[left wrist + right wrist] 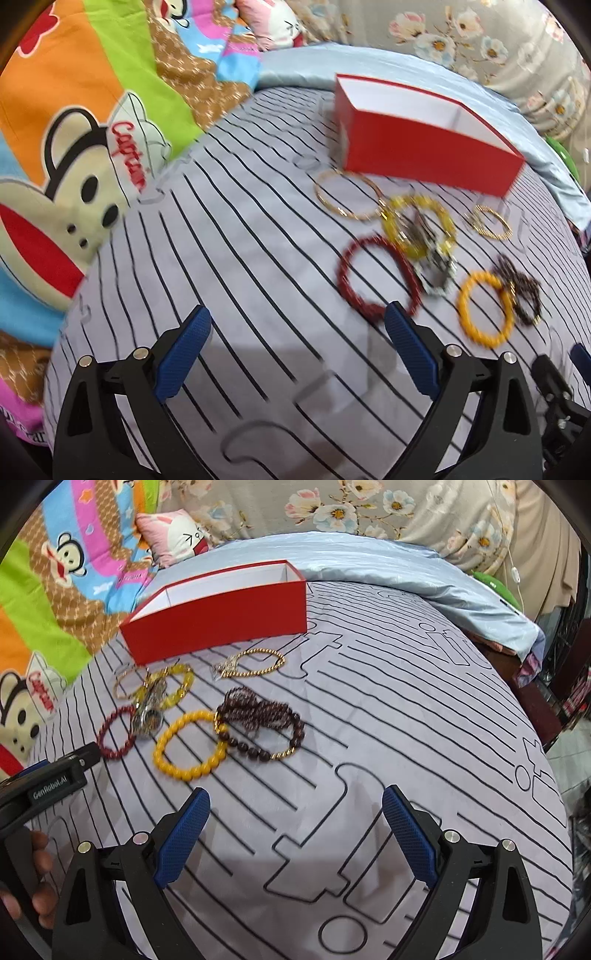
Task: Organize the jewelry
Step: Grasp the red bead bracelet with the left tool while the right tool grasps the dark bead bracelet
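Note:
An open red box (424, 147) (221, 616) with a white inside stands on the striped sheet. In front of it lie several bracelets: a dark red bead ring (345, 280) (107, 734), an orange-yellow bead ring (465, 314) (173, 764), a clear yellow ring (391, 221) (184, 686) with a silver watch (439, 269) (147, 720) over it, thin gold bangles (325, 199) (122, 690), a gold chain (495, 229) (273, 664) and dark maroon beads (524, 295) (258, 716). My left gripper (297, 321) is open just short of the red ring. My right gripper (295, 801) is open, below the orange ring.
A bright cartoon blanket (74, 110) (55, 590) bunches at the left. A pale blue quilt (388, 66) (369, 561) and a floral cloth (369, 506) lie behind the box. The bed edge (554, 760) drops off at the right. A hand (40, 871) holds the left gripper's body (48, 786).

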